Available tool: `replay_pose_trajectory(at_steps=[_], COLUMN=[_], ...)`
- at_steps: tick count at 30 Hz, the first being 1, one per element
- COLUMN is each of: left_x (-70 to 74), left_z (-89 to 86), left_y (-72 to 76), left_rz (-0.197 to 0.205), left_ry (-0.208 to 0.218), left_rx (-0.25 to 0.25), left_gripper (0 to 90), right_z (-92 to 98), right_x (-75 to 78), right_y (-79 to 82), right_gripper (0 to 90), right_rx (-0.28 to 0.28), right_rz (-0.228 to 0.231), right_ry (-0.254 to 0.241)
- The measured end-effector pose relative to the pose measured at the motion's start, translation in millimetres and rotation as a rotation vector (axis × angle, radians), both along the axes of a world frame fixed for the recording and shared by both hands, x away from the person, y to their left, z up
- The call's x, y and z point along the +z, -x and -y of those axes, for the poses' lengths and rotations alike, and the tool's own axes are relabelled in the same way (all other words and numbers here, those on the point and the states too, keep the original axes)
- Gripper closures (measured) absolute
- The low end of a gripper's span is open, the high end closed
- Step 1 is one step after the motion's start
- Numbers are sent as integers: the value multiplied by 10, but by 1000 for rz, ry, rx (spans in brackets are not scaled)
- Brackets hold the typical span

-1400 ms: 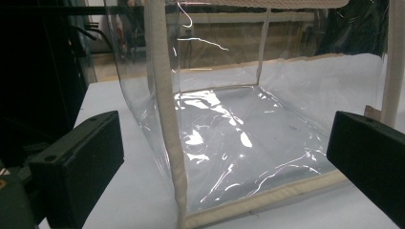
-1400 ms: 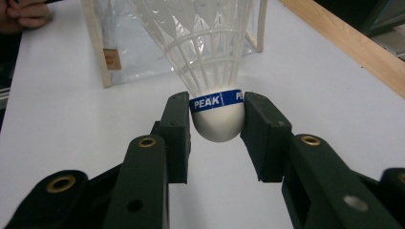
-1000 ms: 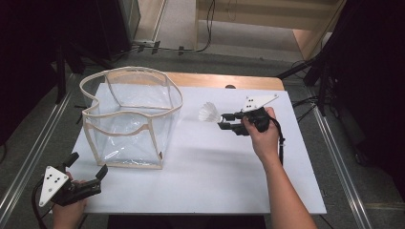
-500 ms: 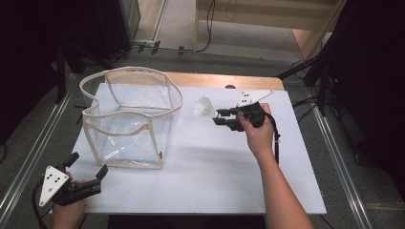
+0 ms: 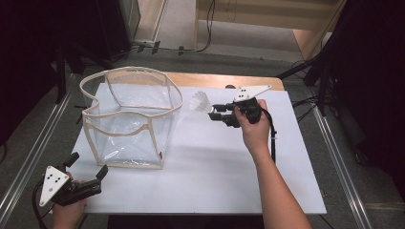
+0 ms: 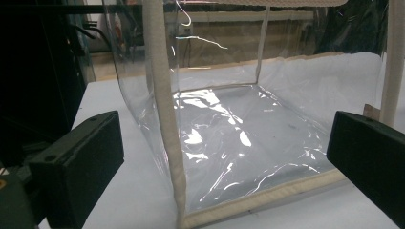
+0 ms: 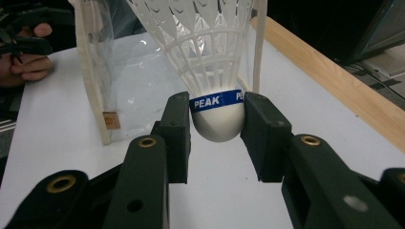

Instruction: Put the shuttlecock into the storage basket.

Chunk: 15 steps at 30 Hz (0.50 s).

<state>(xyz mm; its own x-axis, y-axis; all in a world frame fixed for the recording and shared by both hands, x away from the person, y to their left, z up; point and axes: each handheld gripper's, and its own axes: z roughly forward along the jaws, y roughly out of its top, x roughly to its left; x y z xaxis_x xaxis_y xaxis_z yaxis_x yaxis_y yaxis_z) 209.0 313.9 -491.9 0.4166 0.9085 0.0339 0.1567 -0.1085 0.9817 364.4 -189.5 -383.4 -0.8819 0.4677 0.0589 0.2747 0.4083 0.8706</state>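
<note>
White shuttlecock (image 7: 217, 102), one, clamped in right gripper (image 7: 217, 125); left gripper (image 6: 224, 157) gapes empty before one clear bag (image 5: 131, 117).

clear bag (image 5: 129, 121) blocks table's (image 5: 215, 176) left, open surface right

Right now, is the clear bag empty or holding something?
Empty: the clear bag shows only its bare bottom; the shuttlecock is outside, held in the right gripper's jaws.

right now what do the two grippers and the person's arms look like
Both the left gripper and the right gripper are black with blocky two-jaw ends, brass-coloured rivets at the joints, and a pale three-cornered plate dotted with small holes on top. A black cable trails from each. The forearms are bare, no sleeves in sight.
</note>
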Motion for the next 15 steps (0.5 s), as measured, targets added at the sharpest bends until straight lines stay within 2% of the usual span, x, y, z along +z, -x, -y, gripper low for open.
replay_pose_trajectory(at_steps=[15], left_x=[1], left_z=[-3], left_y=[-2], left_rz=[0], left_ry=[3], left_rx=[-3], left_gripper=[0], right_z=[-85], right_x=[141], right_y=[-39], right_gripper=[613], right_rx=[-10], right_rz=[7], right_ry=[-18])
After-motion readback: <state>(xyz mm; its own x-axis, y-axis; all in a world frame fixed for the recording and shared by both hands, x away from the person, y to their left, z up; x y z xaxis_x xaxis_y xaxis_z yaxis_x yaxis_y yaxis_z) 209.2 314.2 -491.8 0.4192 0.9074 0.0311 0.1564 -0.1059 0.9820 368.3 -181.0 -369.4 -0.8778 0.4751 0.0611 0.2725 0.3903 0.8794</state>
